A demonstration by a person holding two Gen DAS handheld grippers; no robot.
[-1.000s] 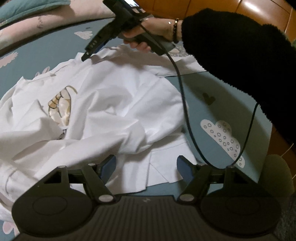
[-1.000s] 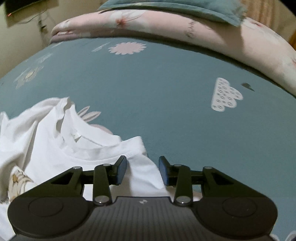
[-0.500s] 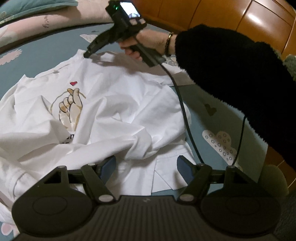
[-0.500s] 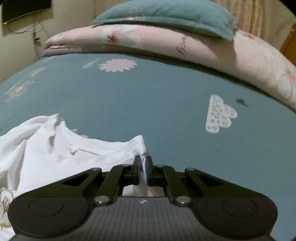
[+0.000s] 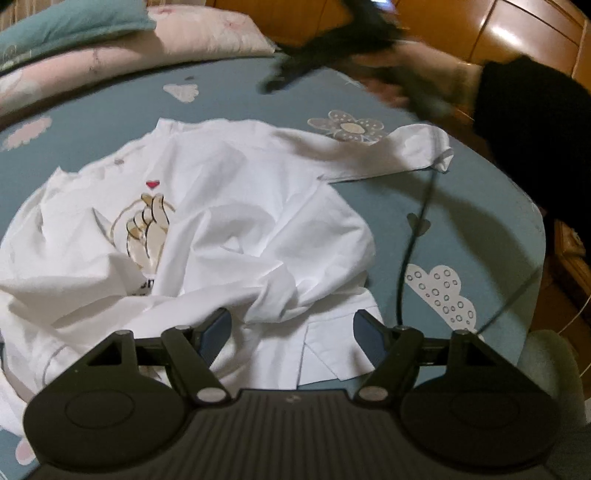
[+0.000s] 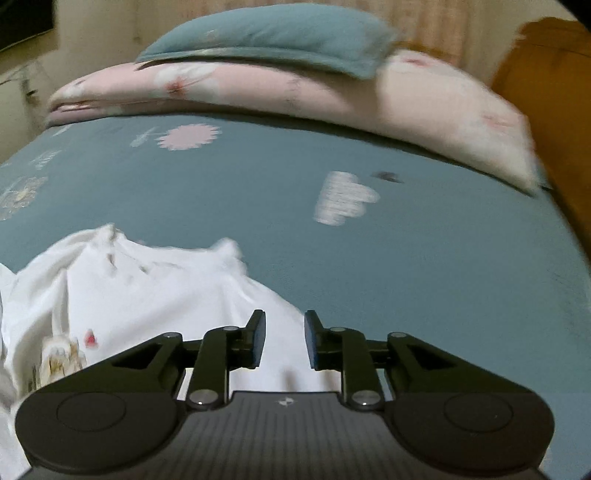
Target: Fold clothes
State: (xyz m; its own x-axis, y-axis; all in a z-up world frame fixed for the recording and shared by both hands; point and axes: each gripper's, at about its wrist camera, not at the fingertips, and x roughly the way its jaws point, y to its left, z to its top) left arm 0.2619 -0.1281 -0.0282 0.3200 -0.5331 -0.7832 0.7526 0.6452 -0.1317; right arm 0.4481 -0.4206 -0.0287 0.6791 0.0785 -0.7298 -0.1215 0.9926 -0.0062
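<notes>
A crumpled white T-shirt [image 5: 229, 229] with a finger-heart print [image 5: 147, 225] lies on the teal bed sheet [image 5: 461, 221]. One sleeve [image 5: 406, 147] is stretched out flat to the far right. My left gripper [image 5: 291, 325] hovers open over the bunched hem, its pads wide apart and gripping nothing. My right gripper [image 6: 284, 338] is above the shirt's shoulder [image 6: 147, 288], its jaws opening with no cloth between them. In the left wrist view the right gripper [image 5: 275, 81] is a dark blur lifted off the shirt.
A folded pink quilt [image 6: 295, 92] and a teal pillow [image 6: 266, 33] lie along the head of the bed. A wooden cabinet [image 5: 480, 29] stands beyond the bed's right edge. A black cable [image 5: 410, 240] hangs from the person's black sleeve [image 5: 535, 122] across the sheet.
The right gripper shut on the shirt's shoulder, drew the sleeve out to the right, then let go and lifted away. The left gripper stayed put, open.
</notes>
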